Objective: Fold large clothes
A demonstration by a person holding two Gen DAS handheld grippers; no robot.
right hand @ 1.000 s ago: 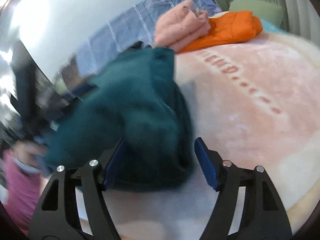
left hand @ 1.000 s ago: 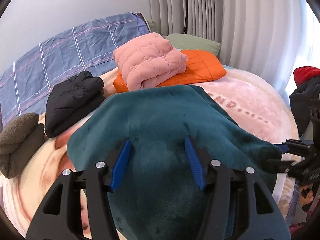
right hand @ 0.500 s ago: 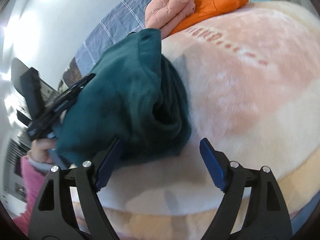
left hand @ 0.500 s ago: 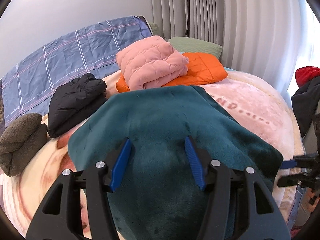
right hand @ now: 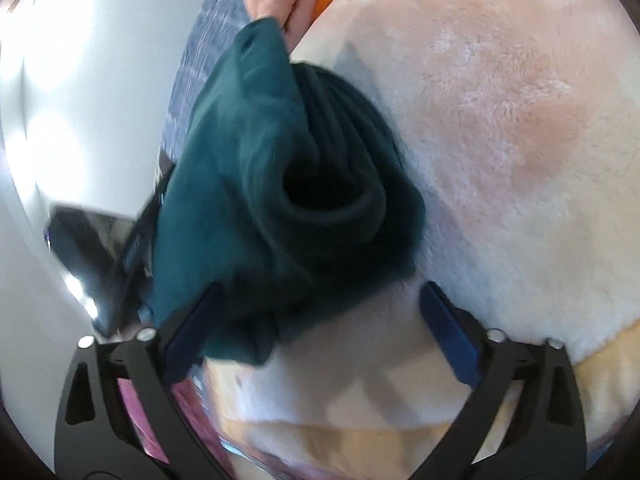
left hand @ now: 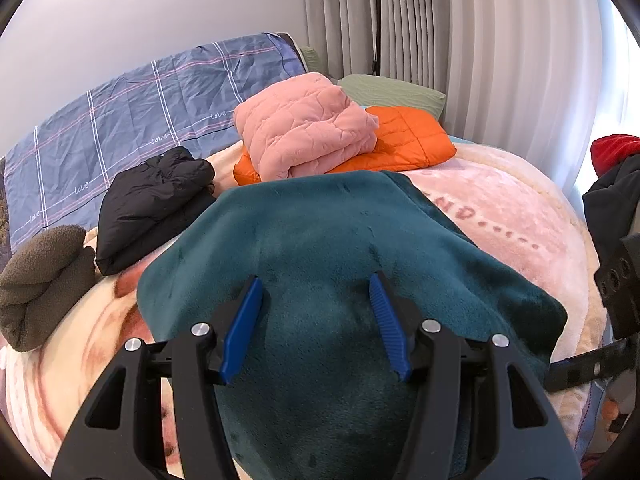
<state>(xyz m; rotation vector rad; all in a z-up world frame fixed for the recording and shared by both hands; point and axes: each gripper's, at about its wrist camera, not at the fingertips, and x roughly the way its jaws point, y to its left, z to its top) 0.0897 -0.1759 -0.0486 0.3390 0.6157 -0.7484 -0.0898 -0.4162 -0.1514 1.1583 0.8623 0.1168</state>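
Note:
A dark teal fleece garment [left hand: 332, 248] lies folded on the pink bed blanket [left hand: 504, 208] near the bed's front edge. My left gripper [left hand: 316, 320] is open and empty, hovering just above the garment's near part. In the right wrist view the same garment [right hand: 280, 184] shows from its side as a thick bundle with rolled layers. My right gripper [right hand: 320, 332] is open and empty, with the garment's lower corner hanging by its left finger [right hand: 192, 332]. Part of the right gripper shows at the right edge of the left wrist view [left hand: 580, 368].
Folded clothes lie at the back of the bed: a pink quilted jacket [left hand: 304, 136] on an orange one [left hand: 408, 140], a black jacket [left hand: 156, 200] and a brown fleece [left hand: 44, 280]. A blue plaid cover [left hand: 132, 120], a green pillow [left hand: 392, 92], curtains and a dark and red clothes pile [left hand: 616, 176] surround it.
My right gripper has dropped lower and tilted, swinging toward the garment's side at the bed edge. My left gripper has risen slightly and stayed open over the garment.

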